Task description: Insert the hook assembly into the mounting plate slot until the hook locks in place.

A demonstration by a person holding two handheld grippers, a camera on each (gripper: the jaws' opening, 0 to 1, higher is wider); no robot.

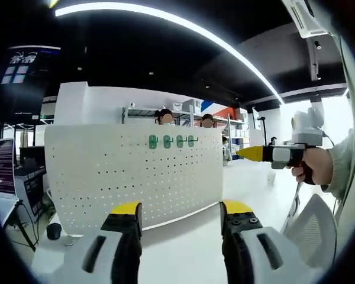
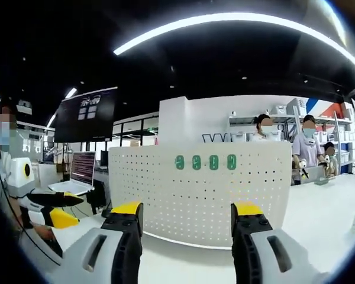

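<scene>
While both grippers hang short of the board, the white pegboard mounting plate [image 1: 133, 177] stands upright across the middle of the left gripper view, on a white table [image 1: 183, 248]. Four green hooks [image 1: 171, 141] sit in a row near the plate's top edge, right of centre in that frame; thin wire arms seem to run from the right-hand ones, but they are too small to be sure.

Left gripper [image 1: 178, 216]: two yellow-tipped black jaws rise from the bottom of its frame, spread well apart, nothing between them. Tips overlap the lower edge of the plate in the picture; contact cannot be told.

Right gripper [image 2: 186, 216]: jaws likewise spread wide and empty at the bottom of the right gripper view. Same plate [image 2: 207, 189] sits centre frame, with the green hooks [image 2: 205, 162] in a row in its upper middle.

At the right edge of the left gripper view, the right gripper [image 1: 266, 154] comes in from the side, held in a person's hand [image 1: 313, 167], yellow tip pointing toward the plate's right edge and apart from it. At the lower left of the right gripper view, the left gripper [image 2: 53, 210] shows with its black and yellow tips.

Background: a laptop [image 2: 77, 174] at left of the right gripper view; people stand behind the plate at upper right.
</scene>
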